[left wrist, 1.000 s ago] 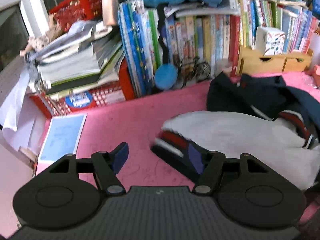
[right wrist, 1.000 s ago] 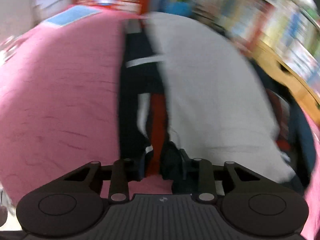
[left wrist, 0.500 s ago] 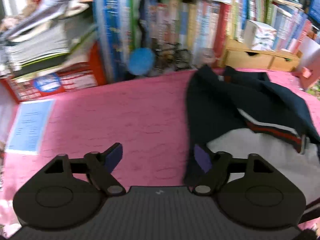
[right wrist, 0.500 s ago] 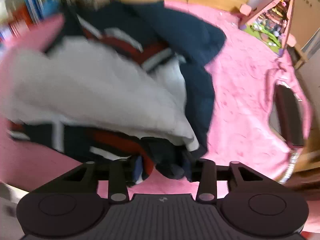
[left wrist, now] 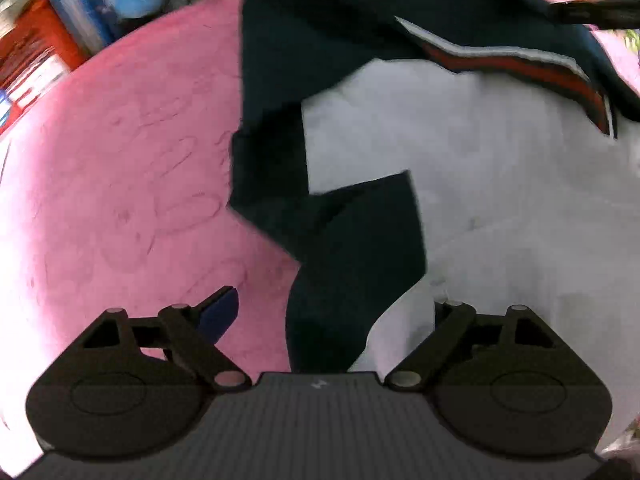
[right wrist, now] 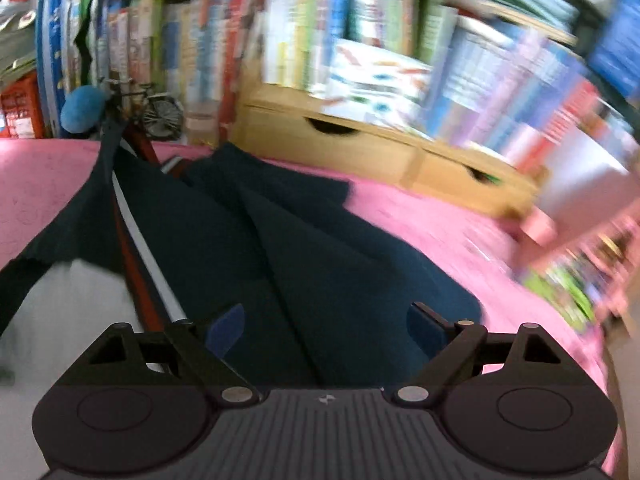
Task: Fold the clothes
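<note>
A soft navy-and-white garment (left wrist: pixel 480 152) lies rumpled on the pink cloth (left wrist: pixel 120 160). Both the left gripper (left wrist: pixel 332 312) and right gripper (right wrist: pixel 326 328) gape wide, holding nothing; bare pink lies open leftward.

Both views: strong fisheye bowing at edges. Left wrist: pink cloth (left wrist: pixel 120 160) overexposed at left edge, washed near-white; upper corners motion-smeared. Right wrist: heavy motion blur on books (right wrist: pixel 460 60) upper right, sharper upper left. Light even, no hard shadows.

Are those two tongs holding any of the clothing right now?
No. Both the left tongs and the right tongs are spread open above the dark garment on the pink cover, gripping nothing.
</note>
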The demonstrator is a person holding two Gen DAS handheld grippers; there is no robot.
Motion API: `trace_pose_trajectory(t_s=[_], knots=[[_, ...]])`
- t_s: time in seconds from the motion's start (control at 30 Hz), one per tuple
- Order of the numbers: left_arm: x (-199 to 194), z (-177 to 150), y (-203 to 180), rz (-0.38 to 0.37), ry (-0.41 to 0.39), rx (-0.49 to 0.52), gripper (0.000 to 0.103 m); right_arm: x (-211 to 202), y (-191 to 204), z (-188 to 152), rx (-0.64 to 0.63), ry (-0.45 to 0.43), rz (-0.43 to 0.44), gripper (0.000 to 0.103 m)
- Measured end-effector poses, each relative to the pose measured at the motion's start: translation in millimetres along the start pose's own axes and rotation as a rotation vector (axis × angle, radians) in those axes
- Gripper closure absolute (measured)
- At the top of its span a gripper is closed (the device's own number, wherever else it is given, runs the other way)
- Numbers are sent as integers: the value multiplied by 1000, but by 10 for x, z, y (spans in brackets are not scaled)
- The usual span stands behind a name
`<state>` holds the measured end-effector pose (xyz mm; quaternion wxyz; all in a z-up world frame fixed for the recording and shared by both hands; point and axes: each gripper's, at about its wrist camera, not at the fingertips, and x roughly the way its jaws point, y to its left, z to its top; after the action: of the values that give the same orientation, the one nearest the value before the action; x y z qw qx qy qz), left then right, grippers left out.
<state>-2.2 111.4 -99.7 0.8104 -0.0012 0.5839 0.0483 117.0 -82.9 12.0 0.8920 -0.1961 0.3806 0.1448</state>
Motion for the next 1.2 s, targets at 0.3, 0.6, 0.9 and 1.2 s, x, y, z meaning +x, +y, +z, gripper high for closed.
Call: trace_pose_trajectory(t_s=[0.3, 0.6, 0.9, 1.2], knots=[[-123, -201, -40, 60, 25, -88, 15, 1099, 308, 480, -122, 123, -42, 96], [-112, -126, -91, 68, 47, -105, 14, 276, -1082, 190, 128, 75, -301, 96], [-88, -74, -127, 93, 77, -109, 7, -278, -2313, -566, 380, 232, -452, 24], [-124, -121, -128, 105, 67, -135, 7, -186, -775, -418, 263, 140, 228, 0]])
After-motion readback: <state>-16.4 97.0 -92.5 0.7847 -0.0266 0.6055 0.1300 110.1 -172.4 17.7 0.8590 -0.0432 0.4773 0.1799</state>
